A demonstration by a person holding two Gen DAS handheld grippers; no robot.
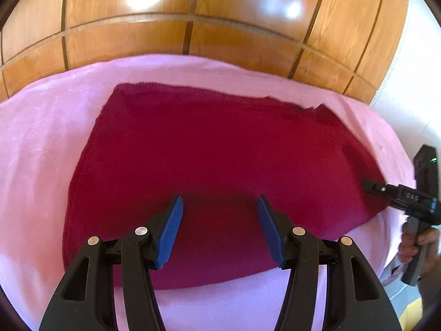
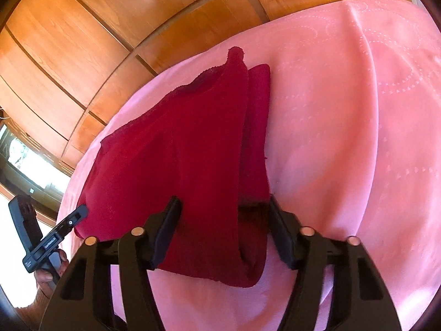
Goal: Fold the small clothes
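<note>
The dark red garment (image 1: 220,165) lies spread on the pink cloth (image 1: 41,151) that covers the desk, its far edge towards the wooden panelled wall (image 1: 193,13). In the right wrist view a narrower layer already lies doubled along the garment's right side.

The left gripper (image 1: 220,229) hovers over the near part of the garment, its blue pads (image 1: 171,231) standing moderately apart with nothing between them; the fabric lies flat beneath. The right gripper (image 2: 223,231) straddles the garment's near right corner, where the doubled layers bunch up between its fingers. Its jaws stand at a middling gap, and I cannot tell whether the pads are pressing the cloth yet.

The step in hand looks like taking hold of the near edge for a fold. To do it well, the right gripper should pinch every layer at that corner, not only the top one, or the doubled strip will slip out when lifted. The left gripper should come down to the near left corner and take a matching bite, so both corners rise level and the fold line stays straight across the garment.
</note>
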